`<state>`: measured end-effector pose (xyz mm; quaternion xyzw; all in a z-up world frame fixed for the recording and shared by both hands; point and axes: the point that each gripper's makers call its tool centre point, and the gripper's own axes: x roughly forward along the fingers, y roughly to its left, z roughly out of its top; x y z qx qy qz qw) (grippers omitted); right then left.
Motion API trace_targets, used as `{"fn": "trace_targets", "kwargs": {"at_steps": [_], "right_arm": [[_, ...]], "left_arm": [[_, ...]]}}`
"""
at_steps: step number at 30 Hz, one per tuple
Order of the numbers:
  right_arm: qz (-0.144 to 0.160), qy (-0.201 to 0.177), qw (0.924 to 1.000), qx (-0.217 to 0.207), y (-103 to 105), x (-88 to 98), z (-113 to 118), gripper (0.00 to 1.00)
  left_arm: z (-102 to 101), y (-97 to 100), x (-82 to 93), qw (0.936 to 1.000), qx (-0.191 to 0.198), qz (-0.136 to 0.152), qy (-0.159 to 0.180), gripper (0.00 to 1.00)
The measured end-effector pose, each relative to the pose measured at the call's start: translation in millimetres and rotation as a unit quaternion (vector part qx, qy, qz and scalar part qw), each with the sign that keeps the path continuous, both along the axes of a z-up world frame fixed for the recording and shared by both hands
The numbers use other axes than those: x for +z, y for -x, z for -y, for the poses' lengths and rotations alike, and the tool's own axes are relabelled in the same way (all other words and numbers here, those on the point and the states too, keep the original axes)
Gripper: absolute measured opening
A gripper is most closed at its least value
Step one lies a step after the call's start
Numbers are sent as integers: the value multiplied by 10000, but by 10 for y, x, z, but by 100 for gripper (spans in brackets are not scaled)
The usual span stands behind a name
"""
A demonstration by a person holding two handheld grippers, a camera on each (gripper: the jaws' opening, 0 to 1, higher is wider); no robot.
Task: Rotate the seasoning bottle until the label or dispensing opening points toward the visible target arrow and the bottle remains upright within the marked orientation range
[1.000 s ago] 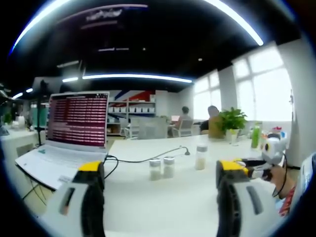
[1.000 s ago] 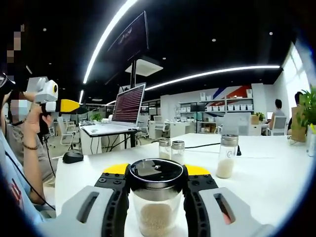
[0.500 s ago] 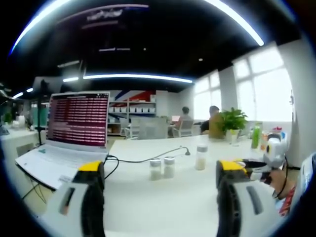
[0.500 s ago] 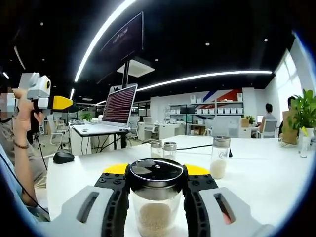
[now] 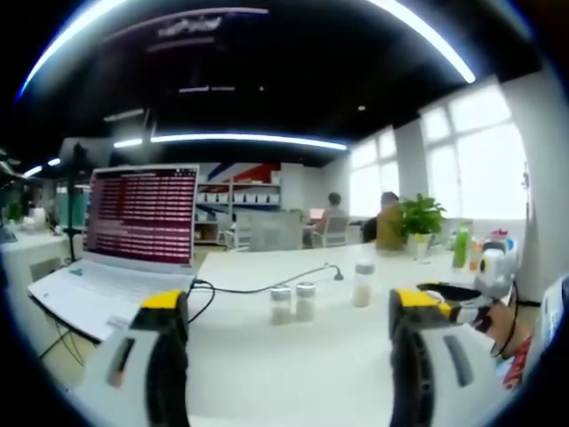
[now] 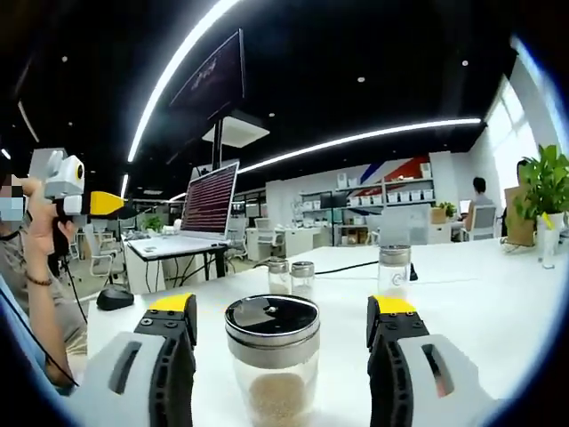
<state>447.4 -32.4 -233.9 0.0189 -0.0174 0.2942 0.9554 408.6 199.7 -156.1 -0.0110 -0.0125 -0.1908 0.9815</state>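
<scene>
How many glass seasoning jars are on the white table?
4: one jar between the right tongs, two small jars side by side mid-table, and one taller jar right of them.

In the right gripper view the seasoning bottle (image 6: 272, 356) is running off the bottom edge, so its base and its contact with the white table (image 6: 480, 302) are staying out of sight; no label, dispensing opening or target arrow is resolving on it. The two small shakers (image 6: 291, 277) and the taller jar (image 6: 394, 269) behind it are showing too small to read. In the left gripper view the laptop (image 5: 124, 240) screen is blurring into unreadable lines, and the right gripper (image 5: 462, 307), entering from the right edge, is being partly covered by the near jaw
</scene>
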Motion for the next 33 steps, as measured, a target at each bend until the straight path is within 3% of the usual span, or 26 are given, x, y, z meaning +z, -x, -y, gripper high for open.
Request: {"fn": "trace_targets", "kwargs": {"at_steps": [8,12,15,20,22,26,33], "right_arm": [[-288,4,9989,368,2,-16,-16,81],[-406,-14,9976,565,36,11,-44,89],[-333,52,9975,626,55,63,-46,94],[117,451,9960,763,72,182,-58,99],[219,440,9943,950,107,240,-79,99],[62,222,9910,1315,130,284,-88,99],[-22,275,9853,1686,107,350,-51,99]], "left_arm": [[23,5,-7,10000,-32,-17,-25,99],[12,4,-10,10000,-8,-26,-23,99],[8,5,-8,10000,-4,-24,-15,99],[5,9,-4,10000,-10,-17,-12,99],[3,8,-5,10000,-7,-20,-12,99],[2,5,-6,10000,-3,-23,-15,99],[5,5,-3,10000,3,-20,-15,99]]}}
